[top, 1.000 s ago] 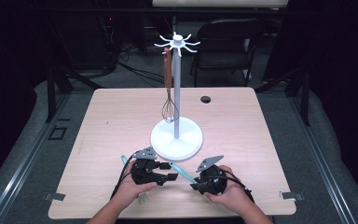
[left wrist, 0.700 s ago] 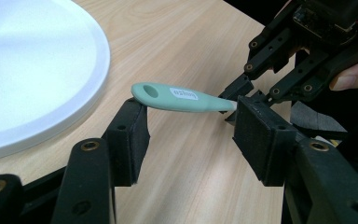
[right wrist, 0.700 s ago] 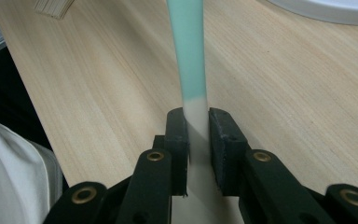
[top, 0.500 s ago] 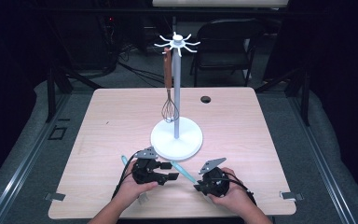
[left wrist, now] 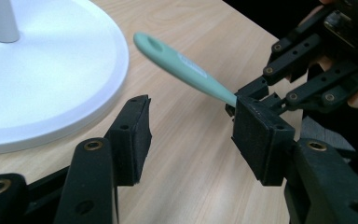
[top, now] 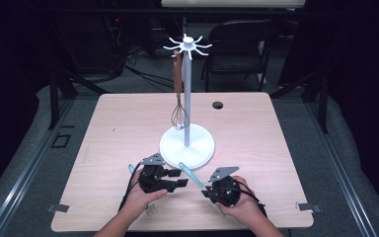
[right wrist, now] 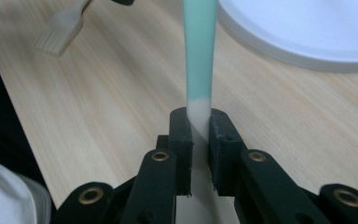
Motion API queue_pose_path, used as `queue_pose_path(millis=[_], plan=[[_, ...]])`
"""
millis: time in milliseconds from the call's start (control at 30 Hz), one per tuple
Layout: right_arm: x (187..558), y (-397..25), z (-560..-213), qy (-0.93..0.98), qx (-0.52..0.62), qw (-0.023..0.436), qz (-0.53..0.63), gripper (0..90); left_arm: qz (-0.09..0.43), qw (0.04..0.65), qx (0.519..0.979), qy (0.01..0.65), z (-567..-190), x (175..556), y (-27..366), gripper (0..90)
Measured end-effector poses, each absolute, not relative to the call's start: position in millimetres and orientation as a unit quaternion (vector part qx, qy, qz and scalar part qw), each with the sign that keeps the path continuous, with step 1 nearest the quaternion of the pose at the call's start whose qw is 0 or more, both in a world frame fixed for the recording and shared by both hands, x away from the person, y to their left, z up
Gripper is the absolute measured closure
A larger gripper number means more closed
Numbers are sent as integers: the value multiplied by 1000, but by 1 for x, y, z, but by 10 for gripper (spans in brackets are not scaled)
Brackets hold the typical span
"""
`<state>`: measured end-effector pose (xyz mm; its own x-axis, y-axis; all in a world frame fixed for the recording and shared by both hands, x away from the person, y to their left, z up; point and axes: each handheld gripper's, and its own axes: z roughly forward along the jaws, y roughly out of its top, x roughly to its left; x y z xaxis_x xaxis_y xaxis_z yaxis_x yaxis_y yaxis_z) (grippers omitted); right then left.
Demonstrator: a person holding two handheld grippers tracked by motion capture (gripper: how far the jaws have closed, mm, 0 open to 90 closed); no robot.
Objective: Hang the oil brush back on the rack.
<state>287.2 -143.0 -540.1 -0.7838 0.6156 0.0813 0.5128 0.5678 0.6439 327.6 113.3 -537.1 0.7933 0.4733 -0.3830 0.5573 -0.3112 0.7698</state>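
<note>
A utensil with a teal handle (top: 190, 174) sticks up and to the left from my right gripper (top: 212, 190), which is shut on its pale neck (right wrist: 199, 112). My left gripper (top: 173, 178) is open just left of it. In the left gripper view the teal handle (left wrist: 186, 70) lies beyond my open left gripper (left wrist: 193, 135), apart from both pads. A white stand (top: 186, 89) with a round base (top: 197, 148) rises just behind the grippers. A whisk (top: 179, 116) with a wooden handle hangs from one of its top hooks.
A pale brush head (right wrist: 58, 32) lies on the wooden table (top: 256, 138) near the left gripper. A short teal tip (top: 131, 169) shows beside the left hand. A dark round hole (top: 217, 105) sits at the table's back, with a chair (top: 237, 44) behind.
The right gripper has shifted slightly with the teal utensil, whose handle now points more up and left. The left gripper has barely moved.
</note>
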Motion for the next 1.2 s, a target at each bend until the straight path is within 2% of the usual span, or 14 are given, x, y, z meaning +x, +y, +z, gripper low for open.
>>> queue_pose_path(millis=[267,800,1033,1200], plan=[[297,-130,-539,865,340,84,360,812,-36,496,798,339,-532,332,106,510],[300,-124,-535,830,369,118,401,812,-46,501,792,346,-528,334,82,703],[300,-123,-534,820,374,130,413,811,-45,510,788,343,-523,335,76,741],[301,-124,-534,816,378,128,419,811,-39,509,789,343,-521,335,72,800]])
